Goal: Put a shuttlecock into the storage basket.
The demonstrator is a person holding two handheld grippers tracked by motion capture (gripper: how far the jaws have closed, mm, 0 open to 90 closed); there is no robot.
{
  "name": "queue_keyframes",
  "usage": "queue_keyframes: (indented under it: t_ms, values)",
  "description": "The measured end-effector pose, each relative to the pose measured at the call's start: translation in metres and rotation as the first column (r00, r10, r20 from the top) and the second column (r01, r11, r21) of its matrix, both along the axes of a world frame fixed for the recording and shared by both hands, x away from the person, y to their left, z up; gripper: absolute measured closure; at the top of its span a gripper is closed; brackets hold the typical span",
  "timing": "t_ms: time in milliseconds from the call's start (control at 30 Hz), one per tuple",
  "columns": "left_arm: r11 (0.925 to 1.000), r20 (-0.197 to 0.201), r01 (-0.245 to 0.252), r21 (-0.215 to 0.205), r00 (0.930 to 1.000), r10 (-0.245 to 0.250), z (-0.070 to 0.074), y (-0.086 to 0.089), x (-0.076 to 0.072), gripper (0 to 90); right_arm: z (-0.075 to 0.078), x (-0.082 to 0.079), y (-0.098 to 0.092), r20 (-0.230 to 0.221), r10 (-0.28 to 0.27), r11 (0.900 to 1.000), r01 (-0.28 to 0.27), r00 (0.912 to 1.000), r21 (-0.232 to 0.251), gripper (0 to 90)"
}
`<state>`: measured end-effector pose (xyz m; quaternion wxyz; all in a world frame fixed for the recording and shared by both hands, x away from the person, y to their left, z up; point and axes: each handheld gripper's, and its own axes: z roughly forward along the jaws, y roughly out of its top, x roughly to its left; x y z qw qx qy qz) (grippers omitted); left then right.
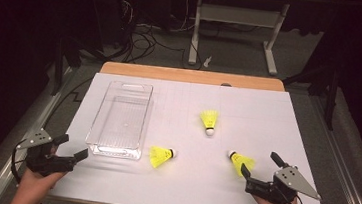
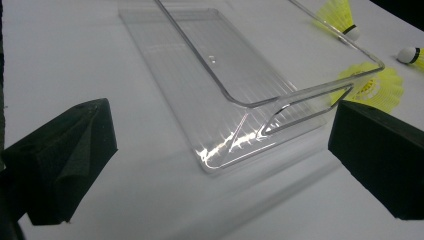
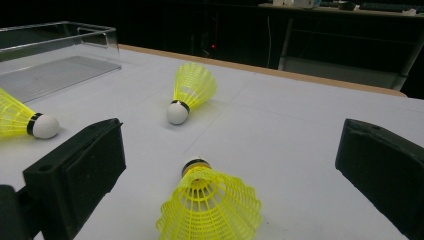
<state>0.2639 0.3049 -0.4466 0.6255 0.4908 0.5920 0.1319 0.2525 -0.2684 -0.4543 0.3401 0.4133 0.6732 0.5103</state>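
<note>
Clear plastic bin (image 1: 120, 119) sits on the left half of the white table (image 1: 260, 200), open and with nothing inside. Left tongs (image 1: 75, 148) rest just beside its near left corner, jaws wide apart, holding nothing. The left gripper view shows the bin's thin wall and a slot handle (image 2: 305, 107) at the near end.

Three yellow shuttlecocks lie on their sides. First shuttlecock (image 1: 161, 156) lies just right of the bin's near corner, cork pointing right. Second shuttlecock (image 1: 210, 120) lies mid-table, well apart, cork toward the person. Third shuttlecock (image 1: 240, 162) lies just ahead of the right tongs (image 1: 261, 164), whose jaws stand wide and hold nothing; in the right gripper view its skirt (image 3: 210, 207) sits between them, cork (image 3: 196, 165) pointing away.

Judgement: very light, skirt springy and easily crushed, apt to roll. Take hold at the cork or the firm band behind it, gently.
</note>
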Motion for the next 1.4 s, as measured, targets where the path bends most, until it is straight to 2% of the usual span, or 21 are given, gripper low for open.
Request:
queue_keyframes:
  t_ms: [267, 300, 467, 633, 867, 900, 1267, 1300, 1367, 1400]
  values:
    - [0.9994, -0.056, 0.015, 0.033, 0.9984, -0.013, -0.005, -0.003, 0.003, 0.6, -0.001, 0.001, 0.0, -0.008, 0.003, 1.0, -0.003, 1.0, -0.004, 0.4]
    - [0.9991, -0.072, 0.016, 0.04, 0.9973, -0.013, -0.007, -0.004, 0.004, 0.7, -0.001, 0.001, 0.0, -0.008, 0.003, 1.0, -0.003, 1.0, -0.004, 0.4]
    - [0.9983, -0.094, 0.02, 0.055, 0.9954, -0.015, -0.009, -0.006, 0.006, 0.7, -0.002, 0.001, 0.001, -0.009, 0.003, 1.0, -0.003, 1.0, -0.005, 0.4]
    - [0.9956, -0.142, 0.035, 0.086, 0.9896, -0.023, -0.015, -0.009, 0.008, 0.7, -0.002, 0.001, 0.0, -0.01, 0.004, 1.0, -0.004, 0.9999, -0.004, 0.4]
    - [0.9919, -0.178, 0.054, 0.115, 0.9835, -0.033, -0.019, -0.014, 0.009, 0.7, -0.002, 0.001, -0.001, -0.01, 0.003, 1.0, -0.003, 0.9999, -0.006, 0.4]
    - [0.9903, -0.192, 0.061, 0.125, 0.9806, -0.037, -0.021, -0.015, 0.009, 0.7, -0.002, 0.001, -0.001, -0.009, 0.002, 1.0, -0.002, 1.0, -0.005, 0.4]
    - [0.9744, -0.237, 0.095, 0.204, 0.9704, -0.045, -0.028, -0.028, 0.009, 0.7, -0.002, 0.002, -0.001, -0.01, -0.003, 1.0, 0.003, 0.9999, -0.008, 0.4]
    - [0.9712, -0.254, 0.101, 0.216, 0.9663, -0.044, -0.029, -0.029, 0.009, 0.7, -0.002, 0.002, -0.001, -0.009, -0.004, 1.0, 0.004, 0.9999, -0.009, 0.3]
    - [0.9693, -0.261, 0.104, 0.223, 0.9644, -0.043, -0.03, -0.03, 0.01, 0.7, -0.002, 0.002, -0.001, -0.008, -0.005, 1.0, 0.005, 1.0, -0.009, 0.4]
    - [0.9689, -0.276, 0.105, 0.224, 0.9604, -0.041, -0.029, -0.032, 0.01, 0.7, -0.001, 0.002, -0.001, -0.011, -0.005, 1.0, 0.005, 0.9999, -0.004, 0.4]
